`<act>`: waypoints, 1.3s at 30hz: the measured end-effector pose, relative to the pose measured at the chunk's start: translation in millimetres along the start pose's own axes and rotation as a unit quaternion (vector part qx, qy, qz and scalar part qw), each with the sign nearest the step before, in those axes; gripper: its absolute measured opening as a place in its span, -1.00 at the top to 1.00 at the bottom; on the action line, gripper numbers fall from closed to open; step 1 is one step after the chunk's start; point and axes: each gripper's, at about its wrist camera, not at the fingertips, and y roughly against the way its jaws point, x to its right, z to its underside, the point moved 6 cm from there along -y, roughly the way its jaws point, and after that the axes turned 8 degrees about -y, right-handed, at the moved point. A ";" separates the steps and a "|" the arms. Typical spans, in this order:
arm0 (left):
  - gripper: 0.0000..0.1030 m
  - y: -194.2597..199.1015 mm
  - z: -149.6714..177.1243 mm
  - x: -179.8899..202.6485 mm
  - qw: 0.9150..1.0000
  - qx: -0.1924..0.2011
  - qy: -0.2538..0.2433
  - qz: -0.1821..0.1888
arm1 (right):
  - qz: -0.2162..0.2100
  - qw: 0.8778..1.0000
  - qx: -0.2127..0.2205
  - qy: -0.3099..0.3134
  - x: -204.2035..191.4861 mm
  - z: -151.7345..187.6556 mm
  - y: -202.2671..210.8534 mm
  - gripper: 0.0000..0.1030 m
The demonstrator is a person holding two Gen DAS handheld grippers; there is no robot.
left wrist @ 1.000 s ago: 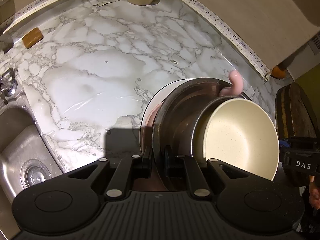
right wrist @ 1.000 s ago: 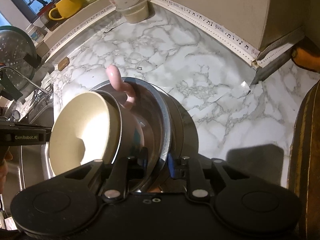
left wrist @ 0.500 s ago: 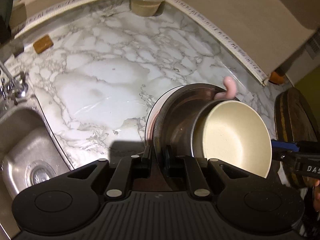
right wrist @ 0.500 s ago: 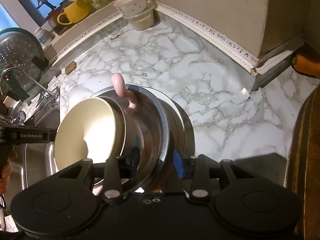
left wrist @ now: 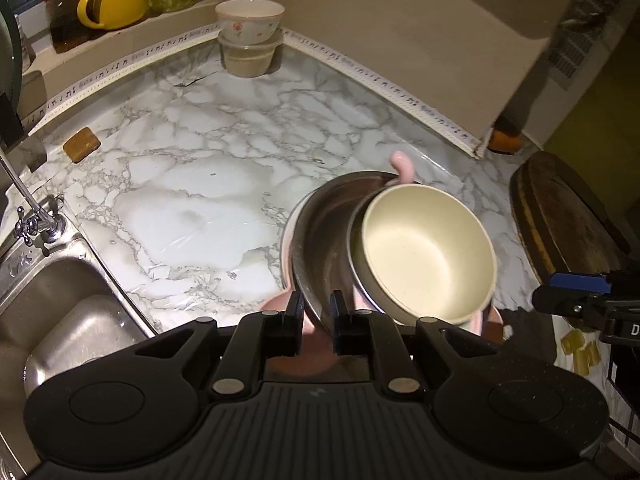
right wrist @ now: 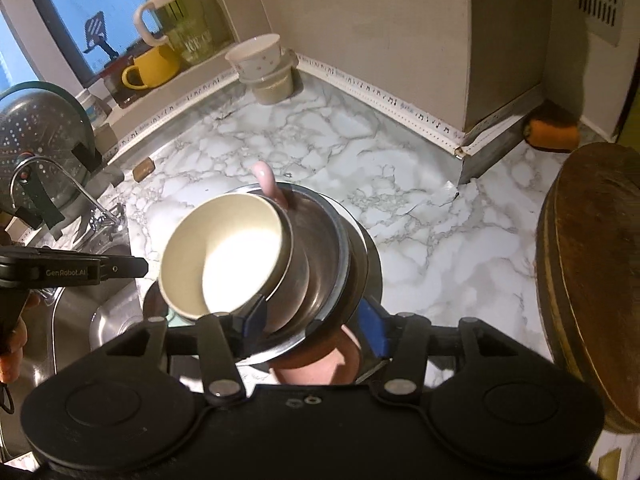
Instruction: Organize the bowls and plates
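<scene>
A stack of dishes hangs above the marble counter [left wrist: 192,184]: a cream bowl [left wrist: 428,252] nested in a steel bowl [left wrist: 324,240], with a pink piece [left wrist: 402,164] and a white plate rim behind them. My left gripper [left wrist: 316,316] is shut on the steel bowl's rim. In the right wrist view the same cream bowl [right wrist: 228,256] and steel bowl [right wrist: 324,256] show. My right gripper [right wrist: 312,320] is open, its blue-padded fingers [right wrist: 374,326] spread either side of the stack's rim.
A steel sink [left wrist: 60,320] with a tap [left wrist: 36,224] lies at the left. A floral bowl on a lidded tub [left wrist: 250,36] stands in the back corner. A yellow mug [left wrist: 114,2] sits on the sill. A round wooden board [right wrist: 592,276] lies at the right. A colander [right wrist: 44,132] stands by the tap.
My right gripper has opened around the stack's rim. Both grippers and the stack have risen and pulled back from the counter; more of the back corner and sill shows.
</scene>
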 end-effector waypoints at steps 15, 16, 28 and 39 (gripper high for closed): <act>0.49 38.1 23.8 42.2 0.998 0.057 -0.041 -0.004 | -0.009 0.998 0.057 0.020 -35.7 29.5 32.2 -0.20; 0.24 39.6 25.3 45.1 0.997 0.062 -0.043 -0.002 | -0.008 0.998 0.064 0.025 -37.3 31.6 34.8 -0.22; -0.42 57.0 41.1 63.8 0.993 0.105 -0.047 0.000 | 0.003 0.992 0.122 0.043 -44.0 55.3 57.6 -0.47; -0.62 66.6 56.4 67.2 0.990 0.122 -0.058 -0.034 | -0.007 0.986 0.166 0.023 -46.8 77.1 70.3 -0.97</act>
